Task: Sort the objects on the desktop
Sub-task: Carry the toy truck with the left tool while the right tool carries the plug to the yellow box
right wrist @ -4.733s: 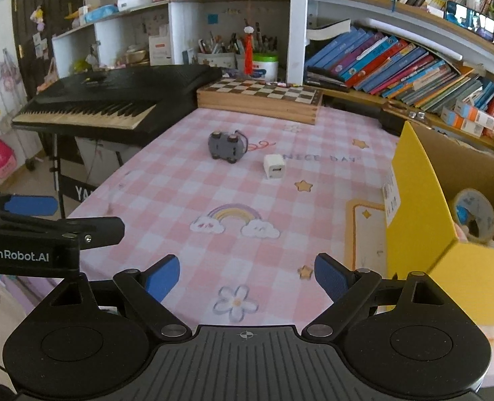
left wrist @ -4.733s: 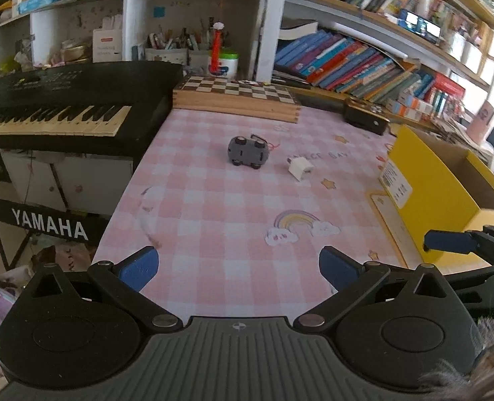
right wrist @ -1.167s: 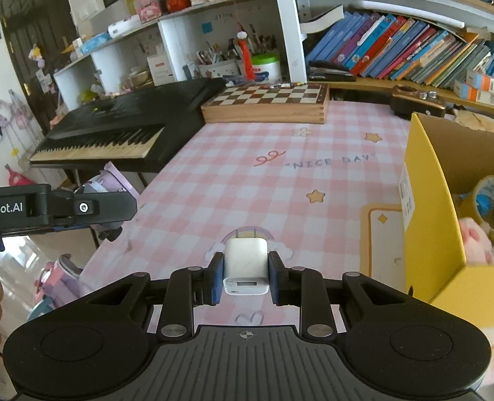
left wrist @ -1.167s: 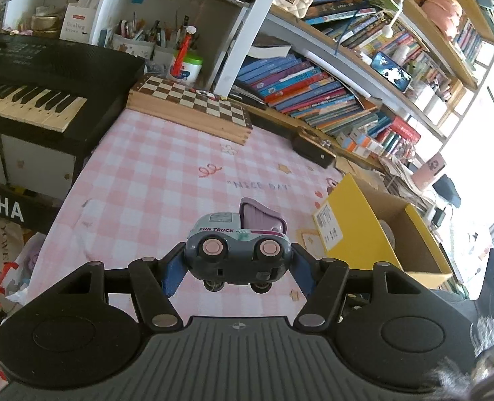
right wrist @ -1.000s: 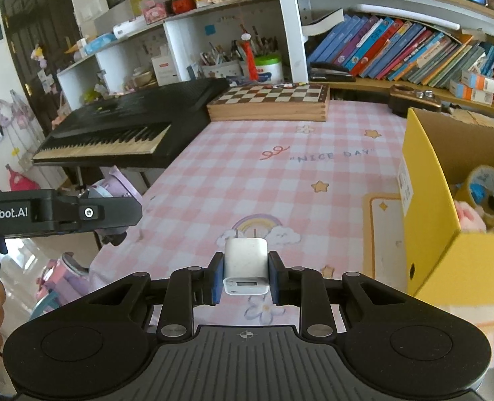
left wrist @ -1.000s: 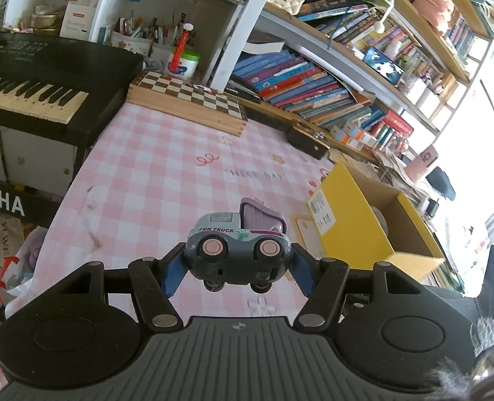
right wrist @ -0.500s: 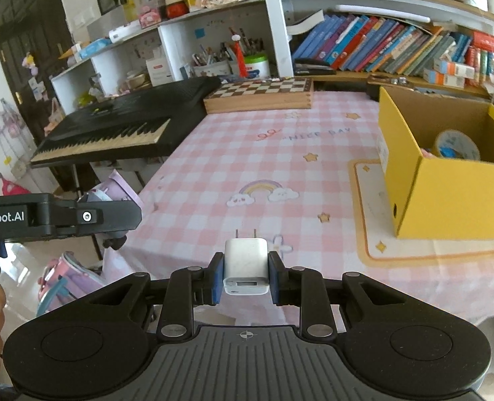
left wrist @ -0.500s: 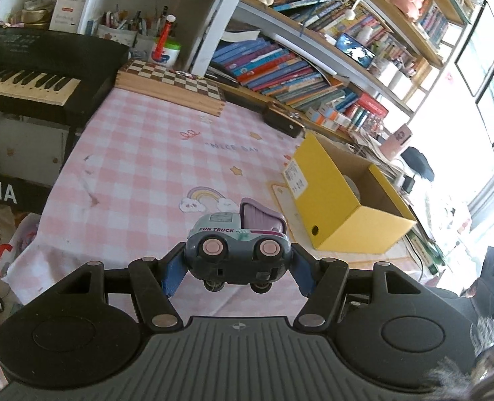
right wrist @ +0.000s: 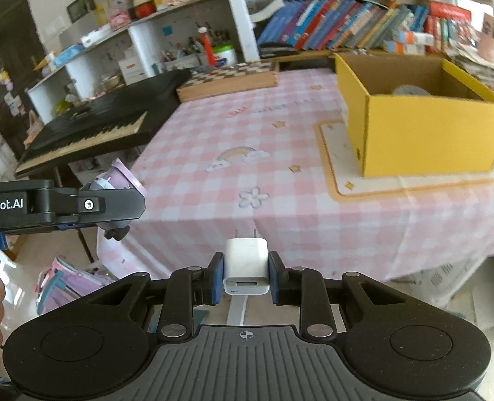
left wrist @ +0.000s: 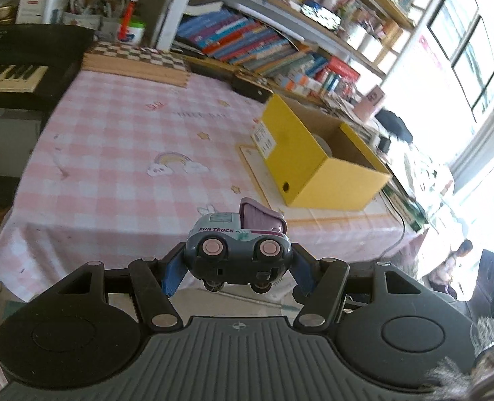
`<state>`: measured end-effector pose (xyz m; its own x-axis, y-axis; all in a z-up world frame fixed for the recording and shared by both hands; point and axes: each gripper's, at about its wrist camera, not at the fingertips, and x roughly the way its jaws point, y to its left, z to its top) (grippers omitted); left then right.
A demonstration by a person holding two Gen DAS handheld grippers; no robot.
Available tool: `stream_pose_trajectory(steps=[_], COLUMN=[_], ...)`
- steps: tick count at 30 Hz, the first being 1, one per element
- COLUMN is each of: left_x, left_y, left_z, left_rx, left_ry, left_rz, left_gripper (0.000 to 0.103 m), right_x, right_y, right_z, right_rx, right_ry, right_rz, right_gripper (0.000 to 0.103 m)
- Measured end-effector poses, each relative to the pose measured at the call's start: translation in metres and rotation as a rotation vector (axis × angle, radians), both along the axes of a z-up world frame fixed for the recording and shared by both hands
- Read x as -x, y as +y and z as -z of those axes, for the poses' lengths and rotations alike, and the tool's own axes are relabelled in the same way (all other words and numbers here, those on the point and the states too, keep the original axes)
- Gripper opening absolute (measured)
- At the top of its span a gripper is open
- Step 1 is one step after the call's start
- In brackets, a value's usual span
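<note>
My left gripper (left wrist: 236, 272) is shut on a grey and purple toy truck (left wrist: 238, 245) marked "FUN TRUCK", held on its side, off the table's near edge. My right gripper (right wrist: 246, 275) is shut on a white USB charger (right wrist: 246, 265), prongs pointing forward, also in front of the table edge. In the right wrist view the left gripper (right wrist: 110, 209) with the toy truck (right wrist: 118, 183) shows at the left. The open yellow cardboard box (left wrist: 317, 157) stands on a mat at the table's right; the yellow box (right wrist: 424, 123) holds a tape roll (right wrist: 410, 91).
The table carries a pink checked cloth (left wrist: 123, 140). A wooden chessboard (left wrist: 133, 61) lies at its far end and a black keyboard (right wrist: 93, 123) stands beside its left side. Bookshelves (left wrist: 263, 43) run behind. A pink bag (right wrist: 66, 284) lies on the floor.
Both grippers have drawn back from the table and swung right, so the table edge and floor now show below them. Each still holds its object.
</note>
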<state>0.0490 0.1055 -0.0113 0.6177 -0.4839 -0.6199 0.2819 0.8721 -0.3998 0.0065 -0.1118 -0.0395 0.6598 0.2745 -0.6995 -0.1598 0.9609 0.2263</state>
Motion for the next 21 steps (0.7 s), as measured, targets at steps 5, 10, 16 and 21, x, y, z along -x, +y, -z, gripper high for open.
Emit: stream_pose_trajectory(steps=[5,10,16,21], left_x=[0.0,-0.003,-0.011,-0.016], left_y=[-0.014,-0.029,-0.045,-0.058], left_z=[0.007,0.011,0.015,0.016], left_rx=[-0.003,-0.006,0.005,0.016], left_ry=[0.03,0.041,0.055,0.061], left_rz=[0.062,0.123,0.168,0.201], left_gripper=[0.062,0.062,0.062,0.062], right_x=[0.01,0.018,0.021,0.021], right_y=[-0.01,-0.022,-0.034,-0.044], right_z=[0.006,0.009,0.009,0.008], right_rx=[0.0,0.003,0.019,0.031], right_ry=[0.033,0.049,0.061,0.071], right_rz=[0.053,0.114,0.155,0.179], right_gripper=[0.025,0.026,0.026,0.026])
